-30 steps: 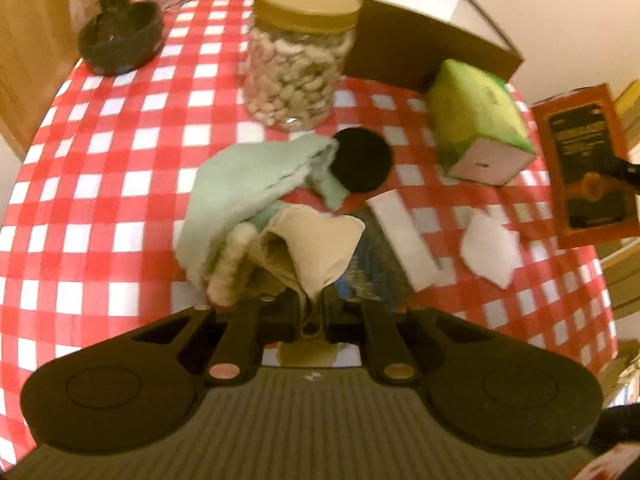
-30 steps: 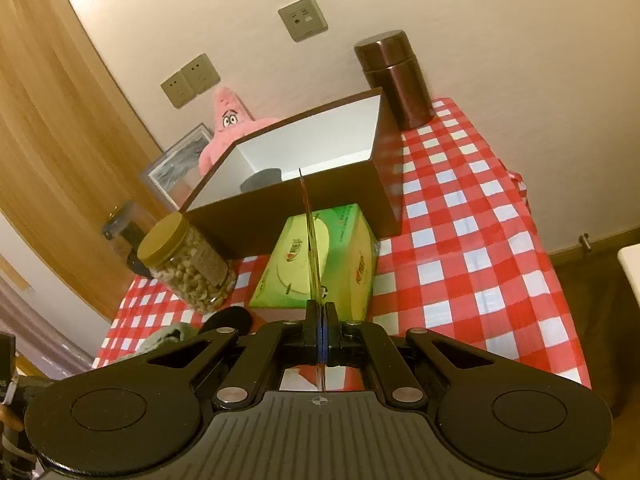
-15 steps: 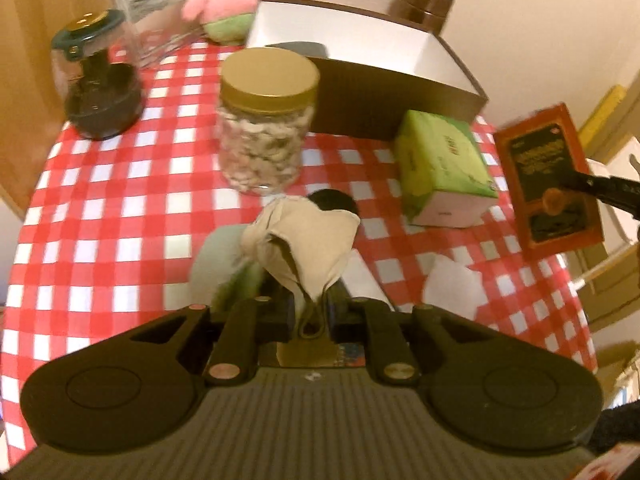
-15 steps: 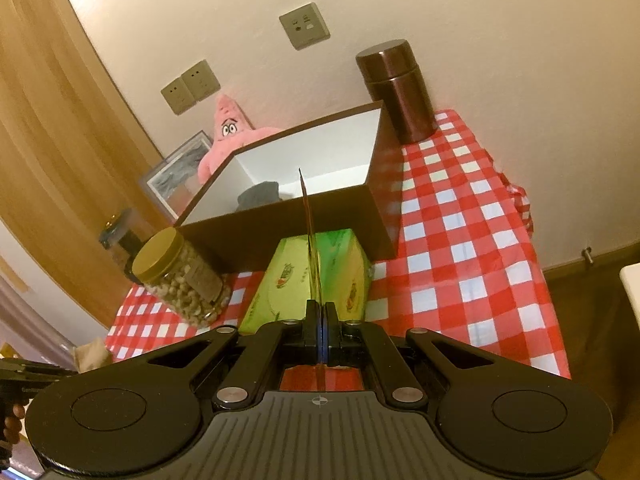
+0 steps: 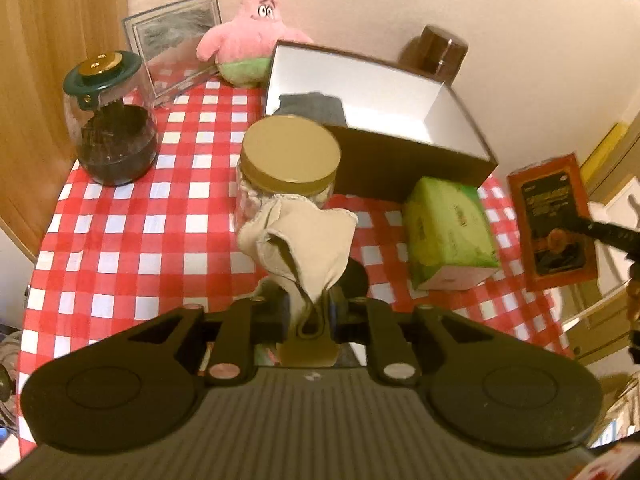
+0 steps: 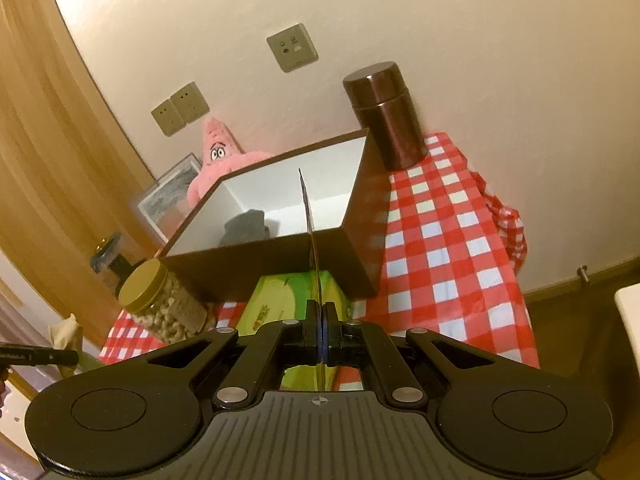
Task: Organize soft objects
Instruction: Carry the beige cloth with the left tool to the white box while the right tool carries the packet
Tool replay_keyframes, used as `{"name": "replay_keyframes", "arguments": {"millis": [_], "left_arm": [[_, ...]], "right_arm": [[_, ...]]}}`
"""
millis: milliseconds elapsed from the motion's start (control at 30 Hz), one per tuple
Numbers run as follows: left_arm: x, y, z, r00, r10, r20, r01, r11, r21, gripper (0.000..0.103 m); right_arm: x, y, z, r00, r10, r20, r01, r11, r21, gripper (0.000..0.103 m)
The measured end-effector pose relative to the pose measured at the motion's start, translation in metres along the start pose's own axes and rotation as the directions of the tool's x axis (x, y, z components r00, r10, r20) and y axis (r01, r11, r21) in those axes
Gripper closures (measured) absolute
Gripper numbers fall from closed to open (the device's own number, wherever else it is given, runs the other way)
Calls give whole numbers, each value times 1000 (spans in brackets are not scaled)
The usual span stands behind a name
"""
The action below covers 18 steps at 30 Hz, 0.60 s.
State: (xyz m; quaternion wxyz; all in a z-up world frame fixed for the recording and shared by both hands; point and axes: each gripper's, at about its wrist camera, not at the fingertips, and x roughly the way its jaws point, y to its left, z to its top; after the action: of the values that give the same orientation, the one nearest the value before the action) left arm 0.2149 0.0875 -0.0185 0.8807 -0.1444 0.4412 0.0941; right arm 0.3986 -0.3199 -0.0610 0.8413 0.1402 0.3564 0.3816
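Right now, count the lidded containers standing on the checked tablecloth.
3: the gold-lidded jar of nuts before the box, the green-lidded glass jar at the far left, and the brown canister behind the box. Others may be hidden.

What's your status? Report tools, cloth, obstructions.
Left tool gripping beige cloth, jaws just easing wider. Right tool shut on thin card. Nut jar stands between cloth and box.

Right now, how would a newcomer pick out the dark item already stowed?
Find the big brown box with white inner walls at the back of the checked table. Inside, in its corner nearest the pink plush, lies a dark grey folded cloth, the only thing in it.
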Motion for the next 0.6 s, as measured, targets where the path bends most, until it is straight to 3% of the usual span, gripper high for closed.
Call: {"name": "replay_keyframes", "arguments": {"millis": [233, 267, 300, 333, 433, 467, 600], "left_arm": [[45, -4, -23, 991, -18, -130, 16, 1000, -19, 84], [51, -6, -25, 990, -10, -141, 8, 1000, -13, 86], [53, -9, -26, 990, -9, -139, 9, 1000, -1, 98], [54, -11, -26, 991, -14, -132, 15, 1000, 10, 102], [51, -20, -22, 994, -17, -106, 24, 998, 62, 102], [51, -24, -21, 995, -13, -103, 22, 996, 86, 100], [55, -40, -21, 994, -40, -105, 56, 987, 150, 70]], "right_arm": [[9, -2, -8, 1000, 11, -27, -10, 1000, 27, 103], [10, -2, -10, 999, 12, -32, -11, 1000, 30, 103], [11, -2, -11, 999, 12, -37, -11, 999, 31, 103], [12, -1, -11, 999, 11, -39, -10, 999, 30, 103], [13, 1, -12, 999, 11, -43, -10, 1000, 26, 103], [13, 1, -12, 999, 11, -43, -10, 1000, 25, 103], [13, 2, -12, 999, 7, -41, -6, 1000, 23, 103]]}}
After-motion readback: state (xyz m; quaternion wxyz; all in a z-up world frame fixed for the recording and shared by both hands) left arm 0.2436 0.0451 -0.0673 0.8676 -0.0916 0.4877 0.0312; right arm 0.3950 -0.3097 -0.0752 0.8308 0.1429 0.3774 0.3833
